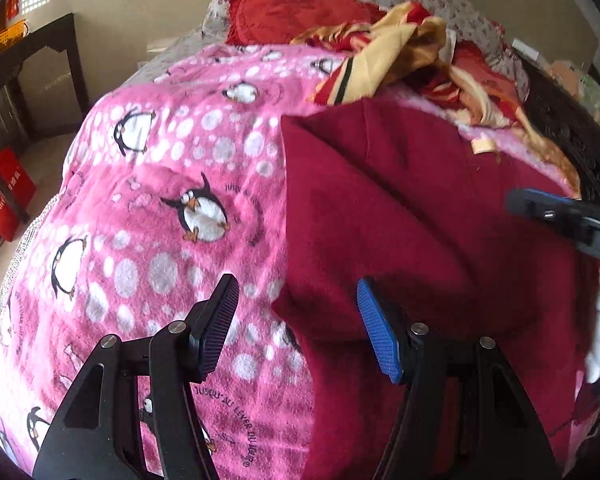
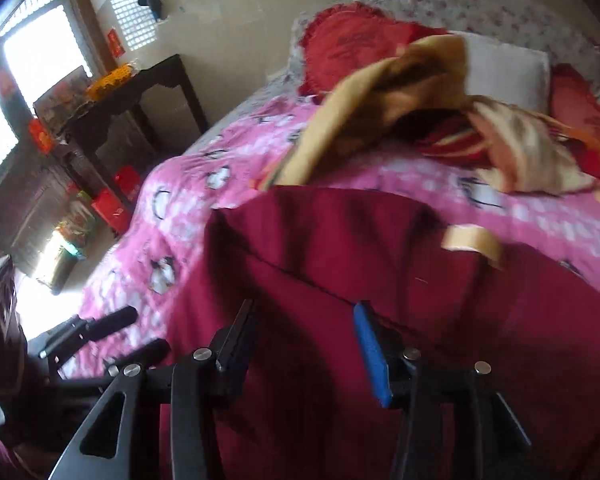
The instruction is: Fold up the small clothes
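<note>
While the dark red garment (image 1: 400,208) lies spread on the pink penguin blanket (image 1: 172,184) of the bed, the left gripper (image 1: 296,320) hovers at its near left edge with fingers wide and empty. Over the cloth, the right gripper (image 2: 304,336) also stands wide, holding nothing.

Pink blanket (image 1: 160,200) open leftward, crumpled yellow-red cloth (image 1: 388,52) blocking beyond maroon garment (image 1: 420,220)
</note>
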A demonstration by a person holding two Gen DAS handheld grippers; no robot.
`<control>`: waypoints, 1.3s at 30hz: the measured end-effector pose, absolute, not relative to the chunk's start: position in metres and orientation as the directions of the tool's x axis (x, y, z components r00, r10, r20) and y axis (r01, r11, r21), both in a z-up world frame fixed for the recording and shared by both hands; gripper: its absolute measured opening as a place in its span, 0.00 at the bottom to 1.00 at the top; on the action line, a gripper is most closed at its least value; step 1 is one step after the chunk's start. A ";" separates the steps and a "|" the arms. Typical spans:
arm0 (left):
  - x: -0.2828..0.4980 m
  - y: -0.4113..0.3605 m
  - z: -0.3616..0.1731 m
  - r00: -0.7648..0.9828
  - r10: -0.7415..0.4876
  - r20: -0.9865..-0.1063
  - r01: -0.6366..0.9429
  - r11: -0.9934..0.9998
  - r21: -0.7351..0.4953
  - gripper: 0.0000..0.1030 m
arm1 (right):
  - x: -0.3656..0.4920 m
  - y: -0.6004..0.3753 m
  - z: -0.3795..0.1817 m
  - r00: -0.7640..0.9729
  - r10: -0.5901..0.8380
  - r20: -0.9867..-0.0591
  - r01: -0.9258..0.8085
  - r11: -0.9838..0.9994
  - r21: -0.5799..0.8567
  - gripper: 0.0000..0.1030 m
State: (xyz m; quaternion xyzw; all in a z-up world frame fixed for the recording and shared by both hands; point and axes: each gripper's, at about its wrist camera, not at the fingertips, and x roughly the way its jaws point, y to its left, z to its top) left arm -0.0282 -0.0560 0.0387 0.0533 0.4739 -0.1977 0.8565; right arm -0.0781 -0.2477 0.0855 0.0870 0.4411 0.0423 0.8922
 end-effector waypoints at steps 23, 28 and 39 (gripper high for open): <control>-0.054 -0.077 0.058 0.514 -0.241 -0.823 0.383 0.923 -0.031 0.61 | -0.172 -0.350 0.040 0.498 -0.089 -0.863 0.354 0.929 0.108 0.44; -0.062 -0.084 0.064 0.517 -0.255 -0.817 0.401 0.915 -0.031 0.61 | -0.186 -0.352 0.058 0.540 -0.030 -0.841 0.349 0.917 0.192 0.43; -0.065 -0.112 0.034 0.467 -0.240 -0.851 0.436 0.900 -0.014 0.61 | -0.291 -0.384 0.121 0.621 -0.117 -0.775 0.429 0.878 0.211 0.54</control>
